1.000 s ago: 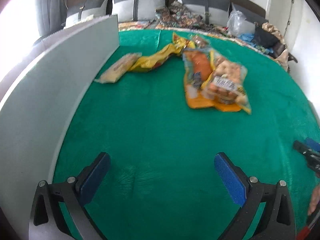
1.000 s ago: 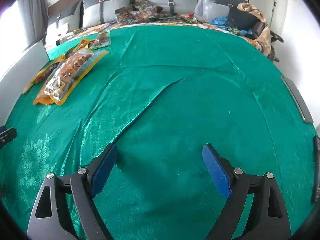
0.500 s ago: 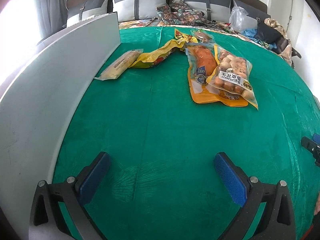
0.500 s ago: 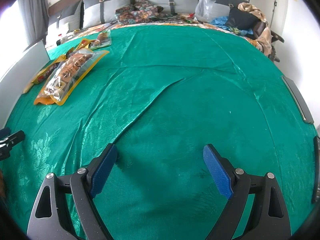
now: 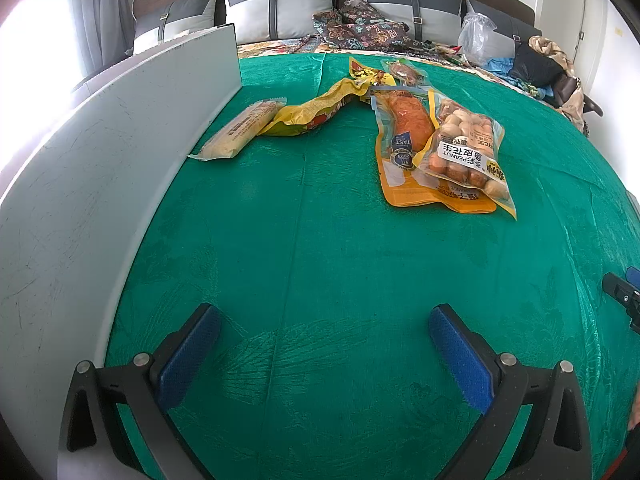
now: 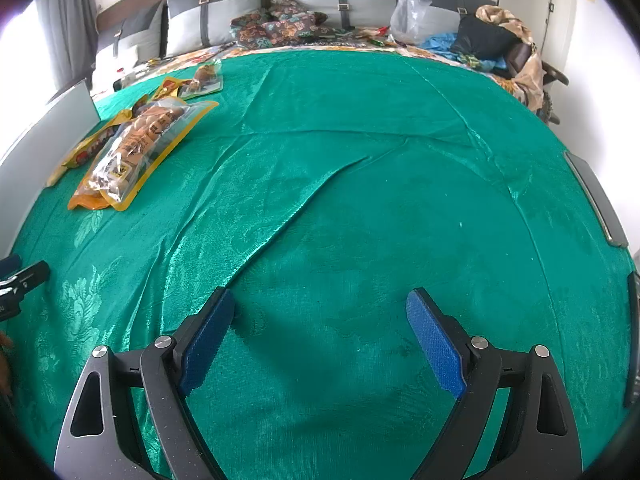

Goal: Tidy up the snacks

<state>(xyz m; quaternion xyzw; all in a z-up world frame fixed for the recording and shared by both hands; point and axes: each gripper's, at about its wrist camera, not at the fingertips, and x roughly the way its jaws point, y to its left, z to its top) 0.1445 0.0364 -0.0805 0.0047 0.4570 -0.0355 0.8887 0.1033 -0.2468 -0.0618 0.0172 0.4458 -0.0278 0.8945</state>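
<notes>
Yellow "PEANUT"-labelled snack bag (image 5: 466, 152)

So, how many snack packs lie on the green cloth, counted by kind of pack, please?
Peanut bag with clear window: 1
Orange pouch under it: 1
Clear pack with an orange-brown meat piece: 1
Yellow crumpled wrapper: 1
Pale long bar pack: 1
Small yellow pack at the far end: 1
Small clear pack with brown food: 1
Total: 7

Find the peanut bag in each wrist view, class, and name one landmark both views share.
Left wrist view: peanut bag lies upper right of centre, overlapping an orange pouch.
Right wrist view: peanut bag lies at the left, far from the open hand-held gripper.
Shared landmark: grey board.
</notes>
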